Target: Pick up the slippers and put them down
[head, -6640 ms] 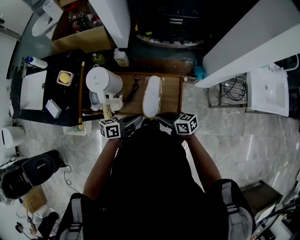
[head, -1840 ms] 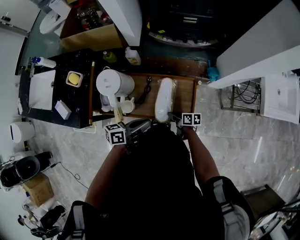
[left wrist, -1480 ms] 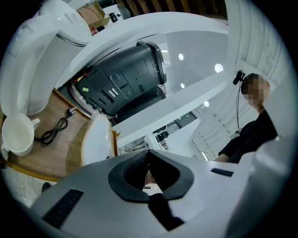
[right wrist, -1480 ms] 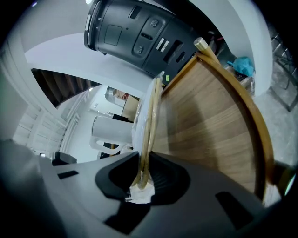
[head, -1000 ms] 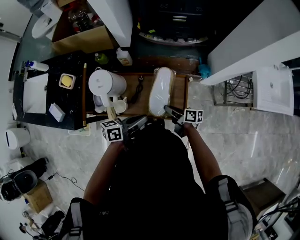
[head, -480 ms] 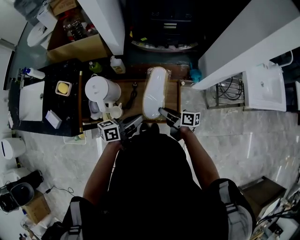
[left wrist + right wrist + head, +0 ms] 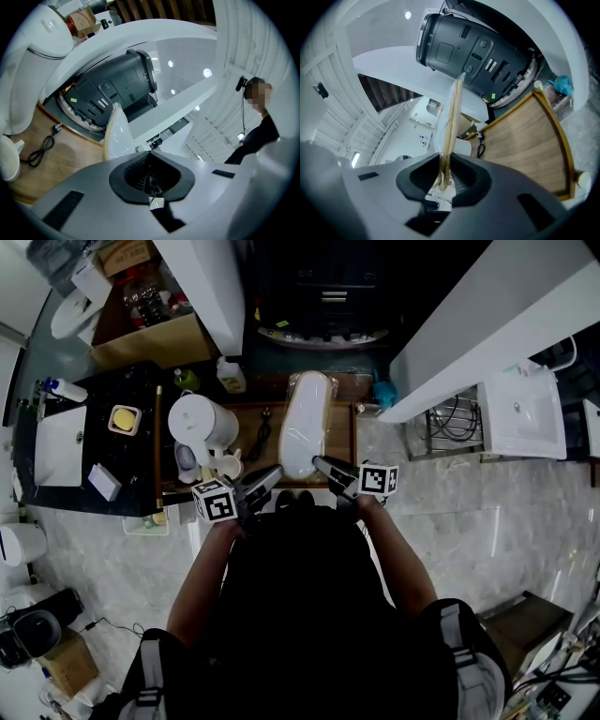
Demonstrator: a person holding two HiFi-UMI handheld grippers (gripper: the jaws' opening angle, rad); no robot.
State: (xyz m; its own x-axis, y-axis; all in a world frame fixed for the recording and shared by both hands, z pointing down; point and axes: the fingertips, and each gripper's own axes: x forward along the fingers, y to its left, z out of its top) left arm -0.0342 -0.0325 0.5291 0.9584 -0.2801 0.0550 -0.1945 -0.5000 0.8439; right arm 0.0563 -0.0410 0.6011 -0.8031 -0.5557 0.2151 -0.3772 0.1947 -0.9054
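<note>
Holding the pair of flat white slippers in a clear plastic bag (image 7: 305, 423) by its near end, the right tool (image 7: 319, 463) had its jaws squeezed narrow on the thin edge of the pack. The pack stuck straight out from that tool, away from the person. Its long side ran from the person toward the far edge of the brown wooden bench (image 7: 343, 432), and its wide side faced up. It looked to be held up over the wood, not lying on it. The left tool (image 7: 275, 472) was closed tight with nothing in it, just beside the near end of the pack, on its left. A round white kettle (image 7: 200, 420) sat at the left of the bench, apart from the pack. To put the slippers down, the right tool would likely need to go down and lay the pack on the bare wood under it, long side pointing the same way
</note>
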